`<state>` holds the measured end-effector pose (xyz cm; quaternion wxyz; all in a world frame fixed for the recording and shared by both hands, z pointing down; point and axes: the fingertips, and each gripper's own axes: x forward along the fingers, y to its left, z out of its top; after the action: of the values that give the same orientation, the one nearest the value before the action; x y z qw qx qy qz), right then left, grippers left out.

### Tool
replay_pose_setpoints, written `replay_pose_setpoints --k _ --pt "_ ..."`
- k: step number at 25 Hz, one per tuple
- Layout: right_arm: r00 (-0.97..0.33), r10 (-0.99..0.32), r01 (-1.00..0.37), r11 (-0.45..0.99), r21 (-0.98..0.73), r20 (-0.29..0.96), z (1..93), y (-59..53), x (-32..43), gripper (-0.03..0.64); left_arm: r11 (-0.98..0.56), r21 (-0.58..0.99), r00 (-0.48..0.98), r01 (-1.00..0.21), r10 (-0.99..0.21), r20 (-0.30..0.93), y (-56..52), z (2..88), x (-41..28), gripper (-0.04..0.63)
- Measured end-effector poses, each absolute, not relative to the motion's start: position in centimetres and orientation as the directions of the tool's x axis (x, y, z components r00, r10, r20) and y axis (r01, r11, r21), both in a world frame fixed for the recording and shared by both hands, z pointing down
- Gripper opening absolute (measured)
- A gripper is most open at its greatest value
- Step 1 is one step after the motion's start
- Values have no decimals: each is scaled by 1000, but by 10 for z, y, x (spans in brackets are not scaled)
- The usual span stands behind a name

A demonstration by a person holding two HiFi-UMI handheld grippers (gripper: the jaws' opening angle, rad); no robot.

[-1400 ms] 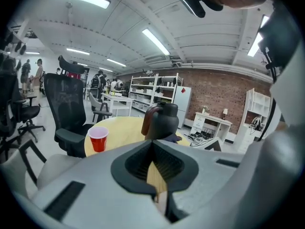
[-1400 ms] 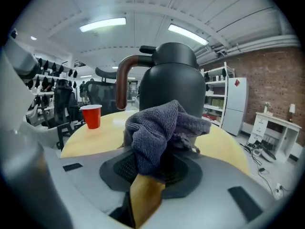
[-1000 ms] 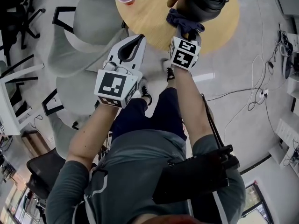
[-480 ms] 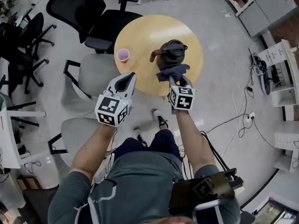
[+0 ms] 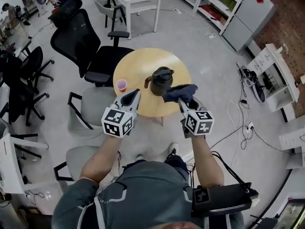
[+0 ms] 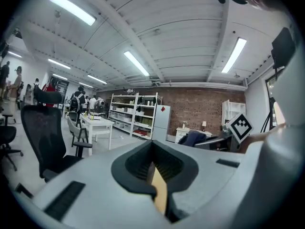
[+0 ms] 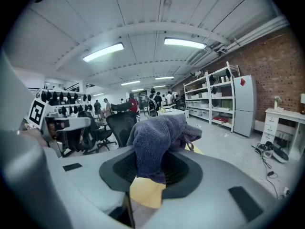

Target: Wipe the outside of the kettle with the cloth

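Right gripper view, cloth (image 7: 159, 137) pinched (apparently), fingers' (image 7: 185, 173) tips hidden

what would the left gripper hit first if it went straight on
Likely nothing close: the left gripper points over the table, between the cup and the kettle, and its own view shows open room ahead. Height unclear.

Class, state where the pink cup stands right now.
In the head view, the pink cup stands at the round wooden table's left edge, left of the kettle, near the left gripper's tip.
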<state>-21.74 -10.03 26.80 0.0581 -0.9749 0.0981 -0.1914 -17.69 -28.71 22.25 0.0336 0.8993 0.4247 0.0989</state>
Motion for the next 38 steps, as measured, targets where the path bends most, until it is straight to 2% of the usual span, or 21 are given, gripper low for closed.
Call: replay_pose_setpoints --k 5,12,17,26,33,38 --pt "919 -264 -234 -963 -135 293 231 -96 -238 129 -645 118 634 755 764 117 -293 198 -187 8" --pt "934 -284 -256 -955 -147 215 197 -92 -270 129 -649 39 640 760 757 130 -302 181 -209 8" --pt "935 -311 -290 -947 -141 169 154 -54 -257 129 -657 44 648 753 751 122 -266 147 -198 8" --pt "870 -463 -435 -883 -177 168 114 -9 -260 129 -728 44 725 684 685 78 -220 113 -208 8" --pt "851 -506 -479 -858 -186 142 108 6 -261 129 -768 47 765 639 641 67 -216 114 -216 8" --pt "854 -506 -488 -859 -154 120 99 15 -257 129 -757 4 757 653 652 45 -205 92 -211 8"
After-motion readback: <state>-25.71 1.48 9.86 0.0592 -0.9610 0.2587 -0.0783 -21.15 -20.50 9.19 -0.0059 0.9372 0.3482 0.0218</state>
